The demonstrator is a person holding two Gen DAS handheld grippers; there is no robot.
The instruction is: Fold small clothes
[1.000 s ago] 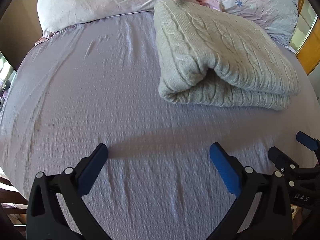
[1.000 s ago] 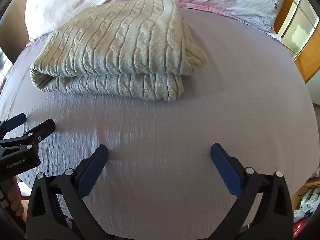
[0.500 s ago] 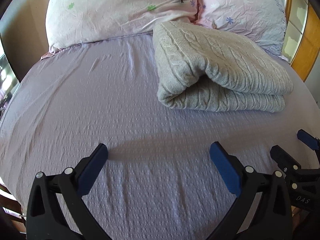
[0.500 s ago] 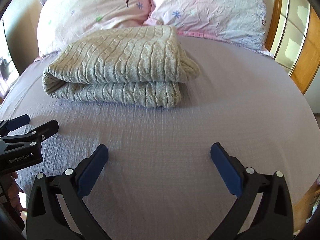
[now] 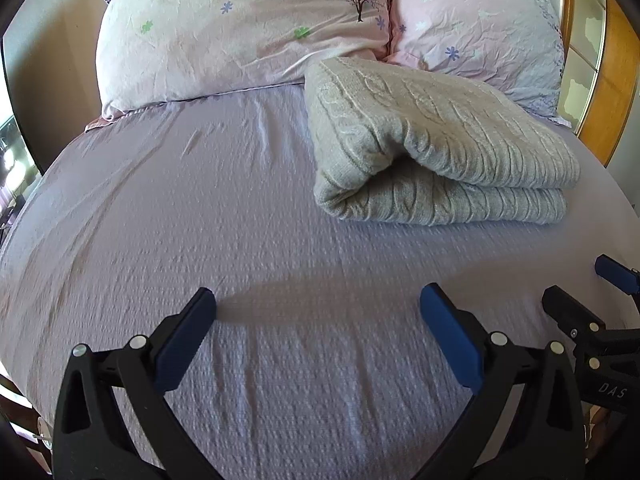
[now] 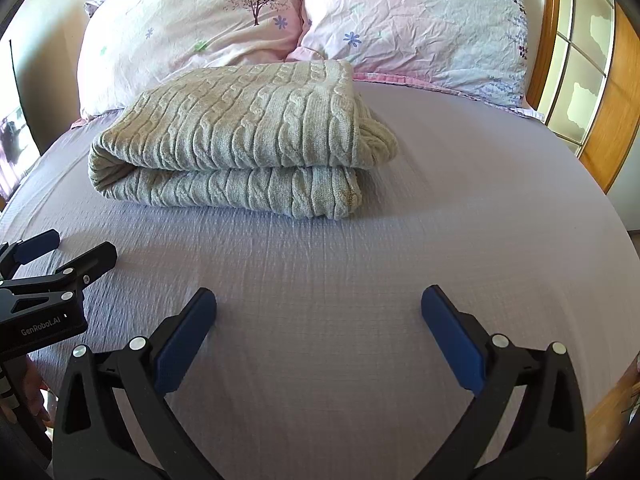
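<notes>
A beige cable-knit sweater (image 5: 436, 148) lies folded in a thick bundle on the lilac bed sheet (image 5: 200, 208), close to the pillows; it also shows in the right wrist view (image 6: 244, 140). My left gripper (image 5: 318, 320) is open and empty, above the sheet well short of the sweater. My right gripper (image 6: 319, 320) is open and empty too, in front of the sweater. Each gripper shows at the edge of the other's view: the right gripper at the right (image 5: 592, 292), the left gripper at the left (image 6: 56, 256).
Two pink flowered pillows (image 6: 192, 28) (image 6: 416, 24) lean at the head of the bed. A wooden frame with glass panes (image 6: 580, 68) stands at the right. A dark object (image 6: 14, 140) stands past the bed's left edge.
Both grippers have drawn back and tilted up from the sweater. The pillows and the headboard have come into view. The sweater has not moved.
</notes>
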